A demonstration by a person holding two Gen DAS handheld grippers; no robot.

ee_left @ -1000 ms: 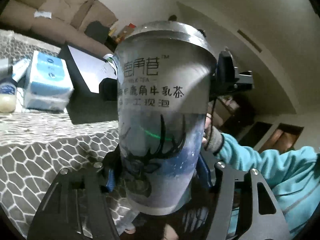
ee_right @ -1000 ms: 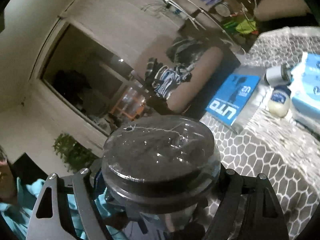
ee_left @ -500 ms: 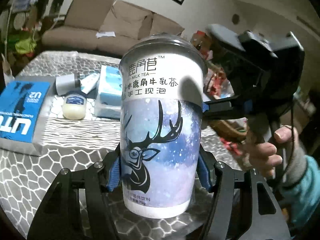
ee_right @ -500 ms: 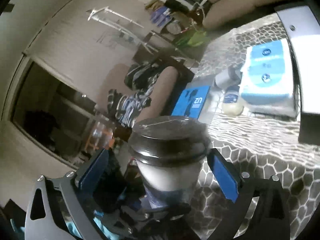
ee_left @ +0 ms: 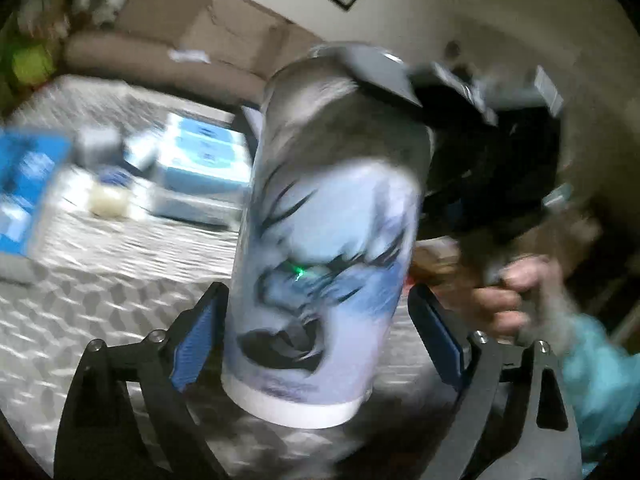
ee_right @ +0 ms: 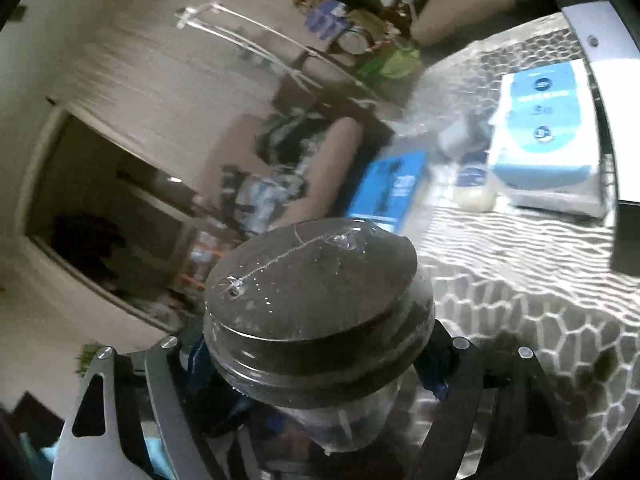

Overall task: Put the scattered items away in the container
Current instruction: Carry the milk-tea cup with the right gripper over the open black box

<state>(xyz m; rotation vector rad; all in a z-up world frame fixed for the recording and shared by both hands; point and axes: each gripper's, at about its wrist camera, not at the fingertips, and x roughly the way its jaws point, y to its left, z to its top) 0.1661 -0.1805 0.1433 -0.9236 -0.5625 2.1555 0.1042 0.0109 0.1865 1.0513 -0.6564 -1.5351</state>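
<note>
A milk tea cup (ee_left: 328, 240) with a blue deer print and a dark lid stands between the fingers of my left gripper (ee_left: 320, 336). The blue pads stand a little off the cup's sides, so the left jaws are open. My right gripper (ee_right: 316, 364) is shut on the same cup (ee_right: 316, 304) just under its lid, seen from above. The right gripper's body (ee_left: 492, 176) and the hand holding it show to the right of the cup in the left wrist view. The frames are motion-blurred.
On the hexagon-patterned tablecloth (ee_right: 540, 300) lie a blue book (ee_right: 388, 188), a small cream jar (ee_right: 476, 192), a grey roll (ee_left: 98, 144) and a blue-white tissue pack (ee_right: 548, 136). A dark open container (ee_right: 624, 128) stands at the right edge. A brown sofa (ee_left: 160, 52) is behind.
My left gripper's jaws have opened off the cup. My right gripper has closed on the cup under its lid. Both views have shifted and blurred.
</note>
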